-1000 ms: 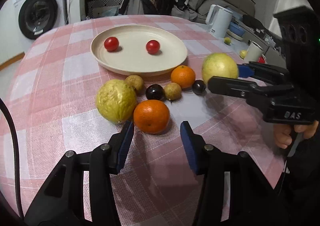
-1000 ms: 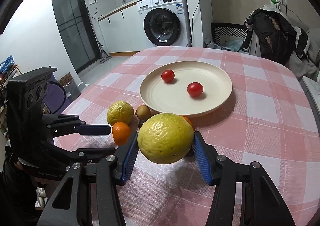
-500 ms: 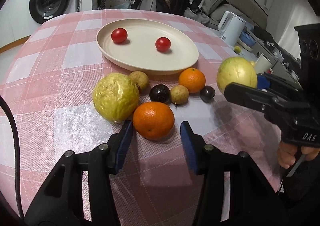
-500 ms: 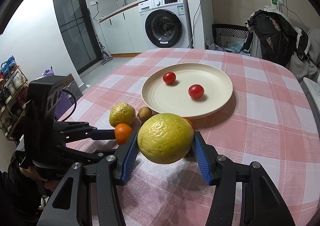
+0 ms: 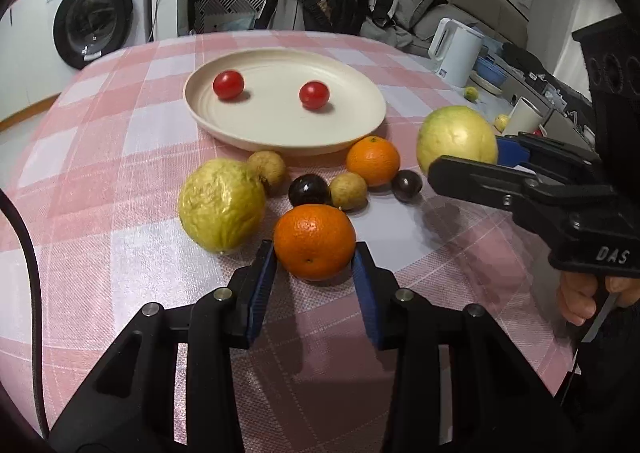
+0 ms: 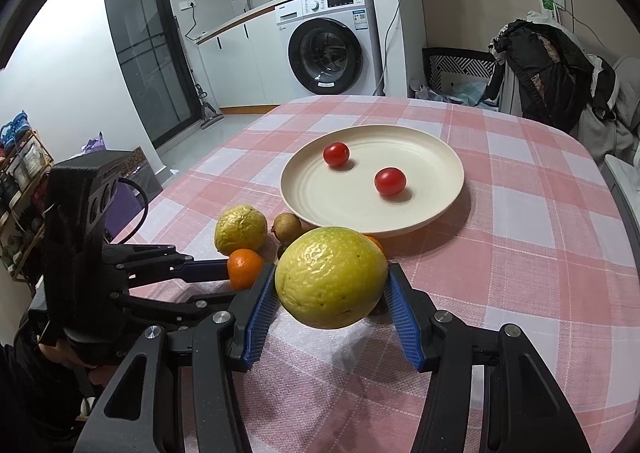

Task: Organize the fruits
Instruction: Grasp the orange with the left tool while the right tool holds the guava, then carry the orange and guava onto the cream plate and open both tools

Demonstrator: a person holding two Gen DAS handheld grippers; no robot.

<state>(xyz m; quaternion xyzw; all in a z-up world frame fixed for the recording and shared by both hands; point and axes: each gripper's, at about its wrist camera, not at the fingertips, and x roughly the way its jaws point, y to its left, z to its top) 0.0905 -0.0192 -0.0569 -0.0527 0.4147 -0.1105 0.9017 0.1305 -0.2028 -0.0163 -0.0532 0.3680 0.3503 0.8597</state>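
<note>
With our left gripper (image 5: 314, 273) just closing on the near orange (image 5: 314, 241) and our right gripper (image 6: 330, 295) clamped on a lifted yellow fruit (image 6: 331, 277), we risk nudging the other yellow fruit (image 5: 221, 205) at ten o'clock

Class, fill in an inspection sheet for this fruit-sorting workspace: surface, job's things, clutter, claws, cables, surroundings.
Surface: round table under pink checked cloth.
Job's things: cream plate holding two cherry tomatoes; beside it a yellow-green citrus, two oranges, two brown fruits, two dark fruits.
Clutter: nothing seen on the table.
Claws: left claw has just been closing, its pads against the near orange on the cloth; right claw holds a second yellow-green citrus above the table.
Cables: black cable at the left edge.
Surroundings: washing machine, white kettle, clothes pile.
</note>
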